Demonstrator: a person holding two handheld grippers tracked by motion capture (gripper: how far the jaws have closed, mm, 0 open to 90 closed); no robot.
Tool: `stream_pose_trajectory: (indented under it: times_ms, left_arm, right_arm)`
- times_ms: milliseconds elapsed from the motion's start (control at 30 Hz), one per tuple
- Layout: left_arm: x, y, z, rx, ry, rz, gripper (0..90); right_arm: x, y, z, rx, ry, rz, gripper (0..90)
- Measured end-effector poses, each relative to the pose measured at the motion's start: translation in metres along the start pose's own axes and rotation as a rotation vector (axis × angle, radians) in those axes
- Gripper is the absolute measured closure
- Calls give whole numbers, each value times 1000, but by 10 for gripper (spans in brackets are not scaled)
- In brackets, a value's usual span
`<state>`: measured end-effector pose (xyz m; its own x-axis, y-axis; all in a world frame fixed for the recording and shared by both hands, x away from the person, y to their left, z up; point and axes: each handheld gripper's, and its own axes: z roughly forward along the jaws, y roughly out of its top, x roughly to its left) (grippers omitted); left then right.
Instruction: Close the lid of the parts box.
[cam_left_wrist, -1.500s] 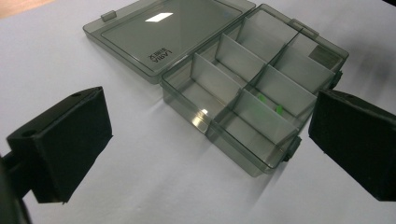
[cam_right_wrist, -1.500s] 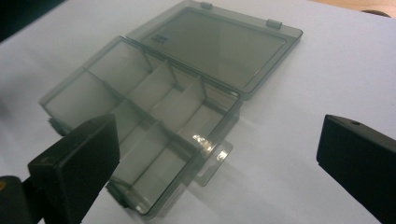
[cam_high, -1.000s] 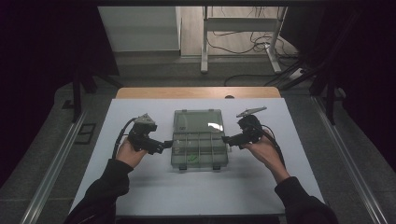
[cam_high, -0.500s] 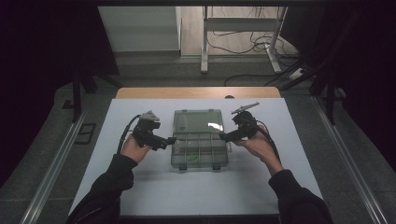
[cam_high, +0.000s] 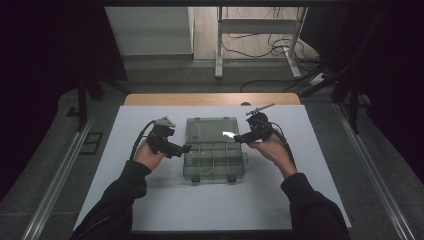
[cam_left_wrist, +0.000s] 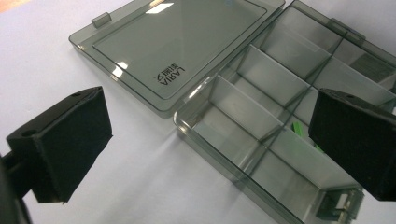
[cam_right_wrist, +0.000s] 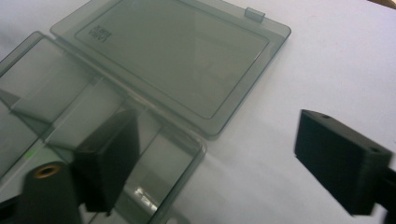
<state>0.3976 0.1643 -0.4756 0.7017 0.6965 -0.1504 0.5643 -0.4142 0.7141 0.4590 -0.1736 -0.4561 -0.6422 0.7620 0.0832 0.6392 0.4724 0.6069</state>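
High view: my left gripper (cam_high: 184, 148) sits at the left edge of the open organizer box (cam_high: 215, 159) on the white table (cam_high: 150, 200), jaws spread around the tray's corner wall, not touching it; its lid (cam_high: 211, 129) lies flat behind; my right gripper (cam_high: 239, 138), jaws just narrowing yet apart, straddles the right corner.

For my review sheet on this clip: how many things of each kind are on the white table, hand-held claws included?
Clear grey compartment box, lid lying open flat: 1
Small green item in a near compartment, too small to identify: 1
Hand-held claws, left and right, one at each side of the box, jaws apart: 2
Total: 4
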Motion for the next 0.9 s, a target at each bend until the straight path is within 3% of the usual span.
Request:
stream_pose_trajectory:
  times_ms: [200, 433, 633, 900]
  left_arm:
    - [4, 2, 6, 5, 4, -4, 1]
    - [8, 4, 13, 4, 12, -9, 1]
    - [11, 6, 19, 1, 2, -10, 3]
    - [11, 6, 23, -7, -8, -10, 4]
  right_arm:
    - [-4, 6, 13, 34, -22, -7, 363]
    - [-9, 14, 26, 76, -8, 38, 510]
    - [-10, 22, 35, 103, -48, 12, 670]
    - [-13, 27, 49, 151, -72, 36, 750]
